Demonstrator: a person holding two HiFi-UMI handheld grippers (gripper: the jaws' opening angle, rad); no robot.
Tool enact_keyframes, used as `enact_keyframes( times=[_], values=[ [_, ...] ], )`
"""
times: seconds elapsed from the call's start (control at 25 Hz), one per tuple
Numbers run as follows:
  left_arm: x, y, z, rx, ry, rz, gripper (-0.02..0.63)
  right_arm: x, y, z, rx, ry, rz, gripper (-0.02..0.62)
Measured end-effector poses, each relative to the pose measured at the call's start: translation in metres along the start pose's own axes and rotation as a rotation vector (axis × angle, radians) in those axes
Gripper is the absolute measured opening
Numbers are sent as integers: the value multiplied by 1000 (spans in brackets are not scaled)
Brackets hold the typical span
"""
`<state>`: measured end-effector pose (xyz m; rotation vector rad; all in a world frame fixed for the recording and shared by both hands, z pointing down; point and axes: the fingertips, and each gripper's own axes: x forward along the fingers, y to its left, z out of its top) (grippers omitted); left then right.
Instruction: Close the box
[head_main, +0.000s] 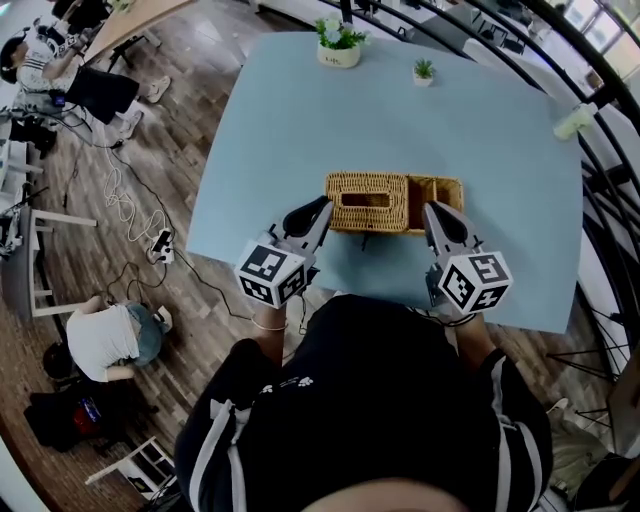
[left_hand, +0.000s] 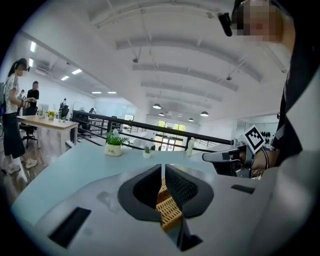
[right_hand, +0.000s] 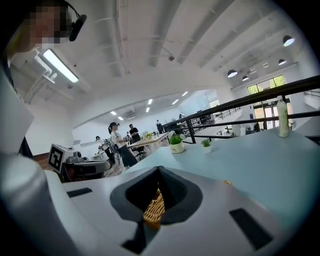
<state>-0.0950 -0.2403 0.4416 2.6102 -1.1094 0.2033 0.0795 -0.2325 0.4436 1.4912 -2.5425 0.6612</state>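
1. Head view: wicker box (head_main: 367, 201) near table's (head_main: 300, 120) 6 o'clock edge; left gripper (head_main: 321, 206) by its 9 o'clock end, right gripper (head_main: 432, 208) near 4; bare tabletop toward 12.
2. Left gripper view: jaws together, empty; box below.
3. Right gripper view: jaws together, empty; box below.

Floor (head_main: 180, 110): dark wood planks, with white cables (head_main: 118, 200) and a power strip (head_main: 160, 246) lying loose on it.
Table (head_main: 300, 130): pale blue top. It bears a large potted plant (head_main: 339, 44) in a white pot, a small potted plant (head_main: 424, 71) near it, and a pale bottle (head_main: 573, 122) at the far corner.
Railing (left_hand: 145, 125): black metal, behind the table.
Ceiling (left_hand: 175, 65): white and ribbed, with round pendant lamps (left_hand: 157, 106) and a strip light (right_hand: 60, 66).
Windows (right_hand: 265, 85): bright, at the far end.
Wooden desk (left_hand: 47, 122): people standing beside it.
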Motion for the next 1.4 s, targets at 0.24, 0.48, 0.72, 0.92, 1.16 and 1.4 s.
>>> enact_keyframes(
  times=[0.24,0.48,0.72,0.92,1.16,1.4],
  values=[
    [4,-11,15,53,-34,-19,32,-3,3,11,-20,-27,15,0],
    [6,-15,11,82,-21,-15,32,-6,4,9,-11,-25,29,0],
    [8,-12,10,59,-19,-8,32,-5,1,7,3,-15,32,0],
    [10,-12,9,43,-12,-5,32,-4,0,8,4,-11,38,0],
    [8,-7,8,41,-16,-4,32,-1,3,6,6,-6,41,0],
    [8,-7,9,51,-8,-6,32,-1,3,7,6,-5,40,0]
  ],
)
